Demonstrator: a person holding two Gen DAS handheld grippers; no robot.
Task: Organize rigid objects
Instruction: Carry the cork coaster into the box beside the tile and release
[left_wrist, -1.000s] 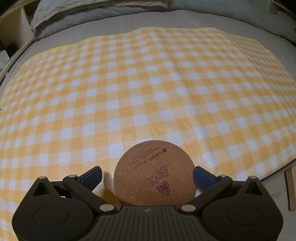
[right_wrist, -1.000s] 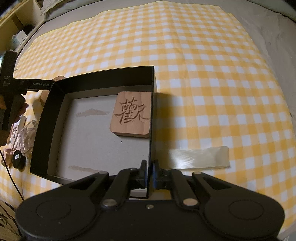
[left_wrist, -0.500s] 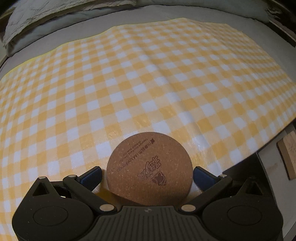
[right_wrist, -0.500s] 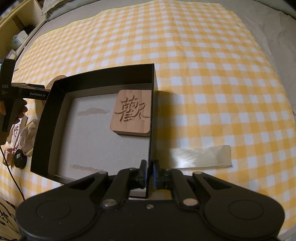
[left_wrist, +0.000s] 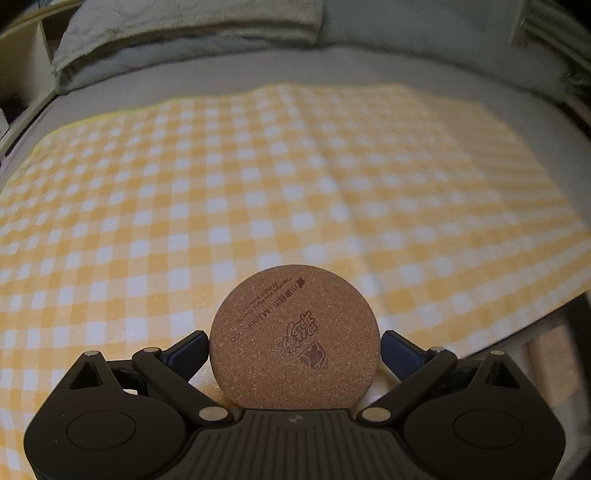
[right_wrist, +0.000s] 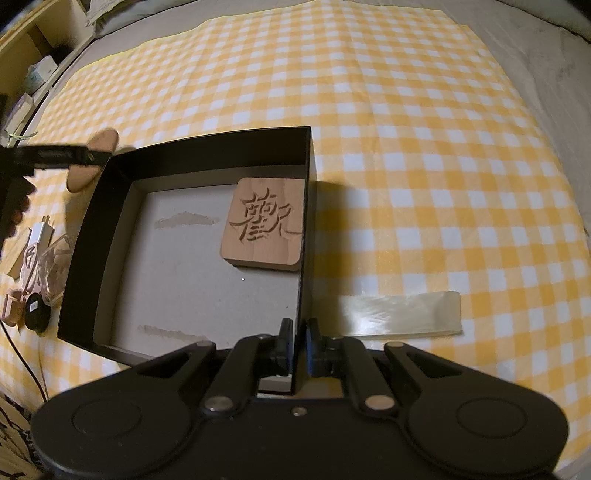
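My left claw (left_wrist: 294, 345) has the round cork coaster (left_wrist: 294, 338) pinched edge to edge between its blue pads, held flat above the yellow checked cloth (left_wrist: 258, 184). My right claw (right_wrist: 299, 341) is clamped on the near right wall of the black box (right_wrist: 92, 221) — one finger inside, one outside. Further in, the carved wooden square (right_wrist: 264, 221) lies on the box floor against that same wall. A clear plastic strip (right_wrist: 402, 314) lies just right of the box.
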